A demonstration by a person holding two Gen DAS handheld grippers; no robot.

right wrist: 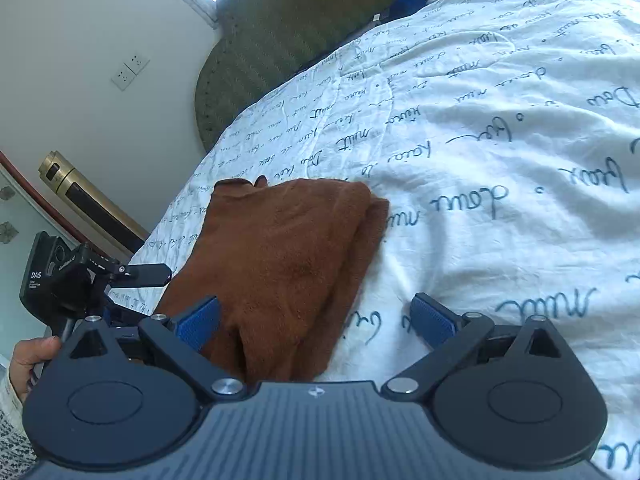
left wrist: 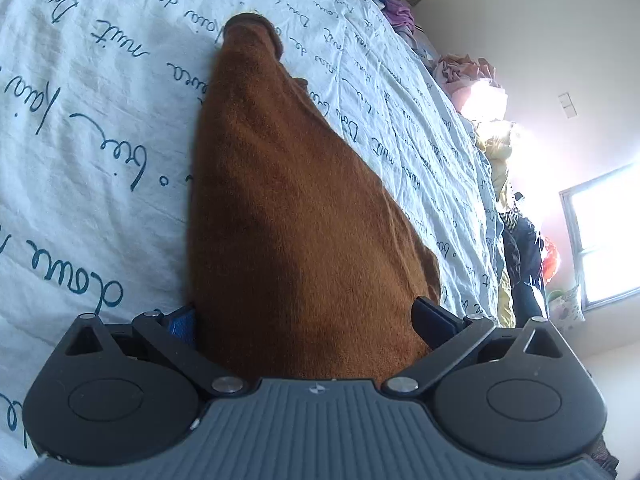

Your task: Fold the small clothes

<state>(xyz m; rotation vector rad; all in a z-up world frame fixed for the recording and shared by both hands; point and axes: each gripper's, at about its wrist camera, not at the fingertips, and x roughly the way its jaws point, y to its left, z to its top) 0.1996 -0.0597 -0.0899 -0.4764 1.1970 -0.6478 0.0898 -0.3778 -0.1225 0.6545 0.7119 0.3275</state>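
A small brown fleece garment (left wrist: 280,200) lies folded on a white bedsheet (left wrist: 100,120) printed with dark script. My left gripper (left wrist: 308,320) is open, its jaws wide on either side of the garment's near end, which fills the gap between them. In the right wrist view the garment (right wrist: 280,260) lies folded in layers, its near end between the jaws toward the left one. My right gripper (right wrist: 316,320) is open just above the sheet (right wrist: 500,200). The left gripper (right wrist: 80,276) shows at the left of that view, by the garment's edge.
Piles of other clothes (left wrist: 468,72) lie along the bed's far edge, with a bright window (left wrist: 600,240) beyond. A dark green headboard (right wrist: 280,40), a wall socket (right wrist: 130,72) and a gold cylinder (right wrist: 80,192) stand beside the bed. A hand (right wrist: 28,360) holds the left gripper.
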